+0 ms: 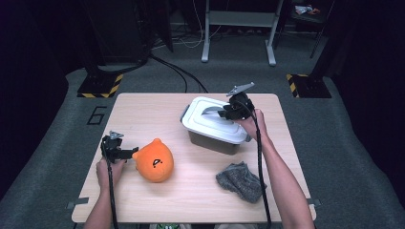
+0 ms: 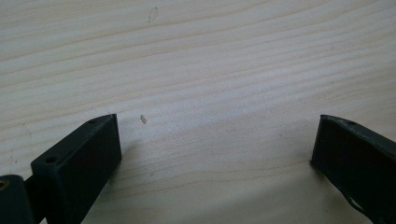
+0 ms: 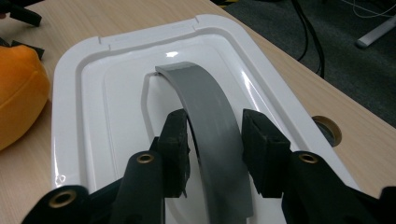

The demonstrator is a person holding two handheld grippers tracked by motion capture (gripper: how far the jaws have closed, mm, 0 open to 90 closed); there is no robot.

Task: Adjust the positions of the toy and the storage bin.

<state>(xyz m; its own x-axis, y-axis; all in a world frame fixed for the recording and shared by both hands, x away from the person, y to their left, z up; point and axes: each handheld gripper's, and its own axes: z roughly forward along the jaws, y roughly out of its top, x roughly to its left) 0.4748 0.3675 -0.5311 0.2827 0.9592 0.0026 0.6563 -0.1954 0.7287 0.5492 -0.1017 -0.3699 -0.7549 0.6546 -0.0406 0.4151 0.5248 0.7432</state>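
Forearms come in at the bottom of the high view, one gripper per hand. Left gripper (image 1: 125,152) sits near the tabletop's left edge, just beside an orange plush toy (image 1: 154,160), w/ nothing between its jaws. Grey cloth (image 1: 240,181) lies crumpled near the front right corner. White-lidded box (image 1: 216,125) stands right of centre toward the far edge, its lid (image 1: 210,121) on. Right gripper (image 1: 223,112) is over the lid at the grey handle (image 1: 209,110). Floor beyond the table (image 1: 143,107) carries a "6" (image 1: 97,115) by the far left corner, plus yellow-black hazard stripes on two bases; no other writing legible.

Left gripper view: jaws wide apart over bare wood, nothing between them, so it's open.

Right gripper view: handle (image 3: 210,130) arches up from the lid (image 3: 116,93) and runs between the jaws. The pad on the view's left seems to touch the strap; the other shows a thin gap, so a firm clamp isn't certain. No brand or label on lid or handle.

Progress, as I read it: early. Handle is bracketed, lid not yet lifted, box closed. Left to do: clamp properly, raise lid, prob. put toy or cloth inside.
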